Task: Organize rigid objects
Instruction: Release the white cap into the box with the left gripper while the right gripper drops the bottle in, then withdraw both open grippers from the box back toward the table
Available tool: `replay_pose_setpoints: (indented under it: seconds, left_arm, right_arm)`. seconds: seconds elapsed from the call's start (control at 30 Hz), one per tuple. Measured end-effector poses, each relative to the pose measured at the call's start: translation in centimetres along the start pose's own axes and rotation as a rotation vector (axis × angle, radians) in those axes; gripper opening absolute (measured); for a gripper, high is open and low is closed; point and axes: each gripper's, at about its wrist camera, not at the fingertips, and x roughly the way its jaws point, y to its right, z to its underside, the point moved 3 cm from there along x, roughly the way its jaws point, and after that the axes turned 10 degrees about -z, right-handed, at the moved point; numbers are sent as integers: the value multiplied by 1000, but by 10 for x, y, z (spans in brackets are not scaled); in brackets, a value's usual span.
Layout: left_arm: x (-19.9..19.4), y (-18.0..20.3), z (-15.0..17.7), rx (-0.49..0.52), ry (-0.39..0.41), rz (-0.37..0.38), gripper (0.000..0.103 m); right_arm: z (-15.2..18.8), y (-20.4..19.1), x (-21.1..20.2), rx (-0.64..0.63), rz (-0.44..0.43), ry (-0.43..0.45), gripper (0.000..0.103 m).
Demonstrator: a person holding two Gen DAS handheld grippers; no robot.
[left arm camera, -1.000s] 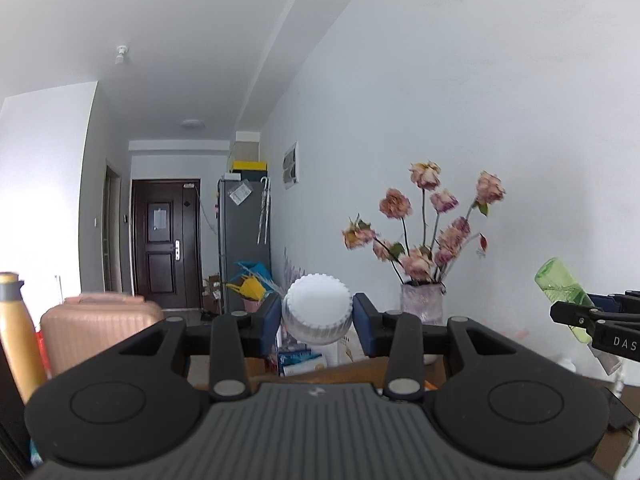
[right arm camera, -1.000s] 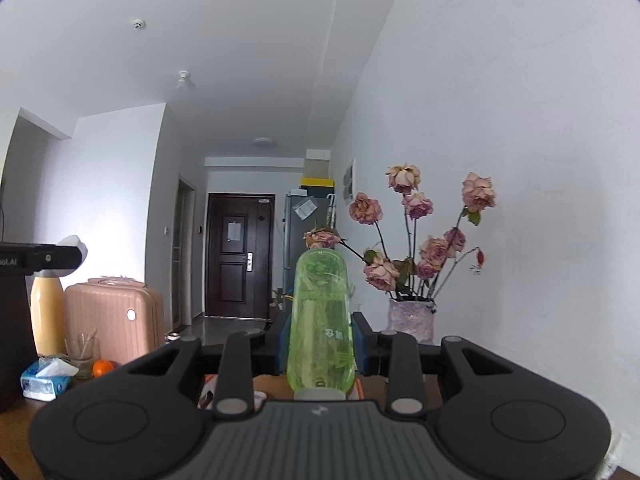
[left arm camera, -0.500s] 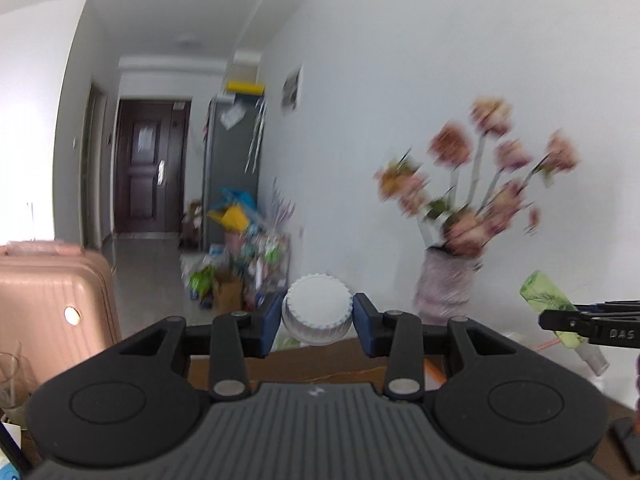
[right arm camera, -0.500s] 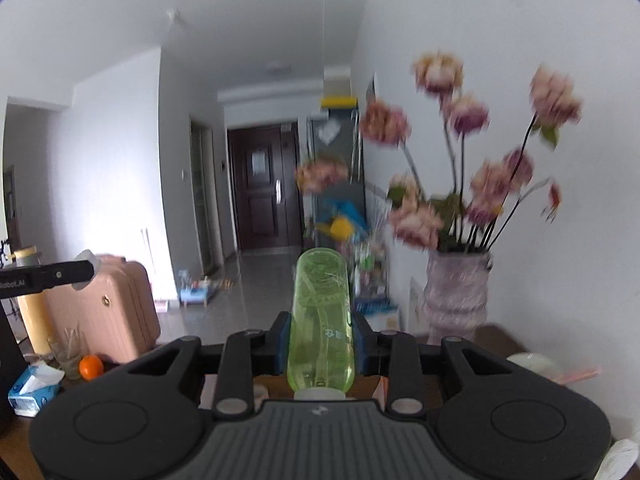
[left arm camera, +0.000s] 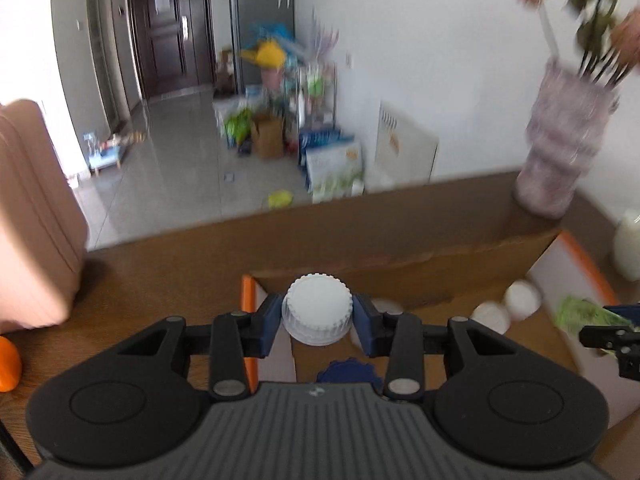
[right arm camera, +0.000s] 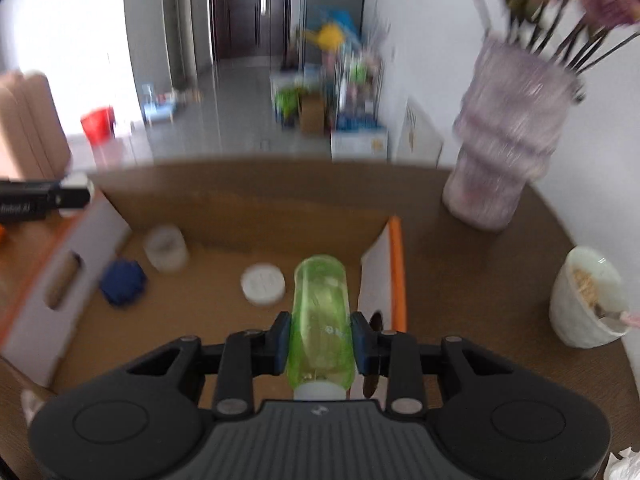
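Note:
My left gripper (left arm camera: 318, 322) is shut on a white ribbed jar lid (left arm camera: 317, 308), held above the left end of an open cardboard box (left arm camera: 400, 264). My right gripper (right arm camera: 320, 340) is shut on a clear green bottle (right arm camera: 320, 316) with a white cap toward me, over the right end of the same box (right arm camera: 240, 204). Inside the box lie a blue ribbed lid (right arm camera: 121, 278), a white round lid (right arm camera: 263, 283) and a pale cup (right arm camera: 166, 248). In the left wrist view the blue lid (left arm camera: 346, 370) shows below my jaws, and white round pieces (left arm camera: 522, 298) lie to the right.
A pale purple vase (right arm camera: 504, 152) with flowers stands on the brown table (left arm camera: 152, 280) behind the box's right corner. A white bowl of food (right arm camera: 588, 300) sits to the right. A pink suitcase (left arm camera: 32, 220) and an orange (left arm camera: 8, 364) are at the left.
Both grippers have tipped downward and moved forward, from facing the wall and flowers to looking into the cardboard box. Each keeps its hold on its object.

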Motion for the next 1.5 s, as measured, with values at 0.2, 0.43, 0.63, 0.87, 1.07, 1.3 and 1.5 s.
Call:
replay_pose_setpoints:
  seconds: [0.2,0.43,0.63,0.87,1.07,1.3,1.5]
  left_arm:
    - [37,13,2,15,-101,-5,43]
    - [0,11,-6,33,-56,4,62]
    - [-68,3,-15,53,-2,69,80]
    - [-172,-6,-1,62,131,40,90]
    - [-243,-17,15,-18,242,22,96]
    - [-332,-20,65,-23,536,-31,103]
    - [-386,-10,122,-10,656,-21,103]
  right_arm:
    - [0,-2,35,-60,57,-119,26]
    - [-7,-5,18,-54,34,-96,31]
    - [-15,-20,-36,-70,18,-33,40]
    - [-6,-34,-132,-91,12,108,69]
    - [16,-37,-205,-38,18,219,76]
    - [73,-62,-278,-68,18,465,90]
    - [136,-92,-313,-118,51,643,98]
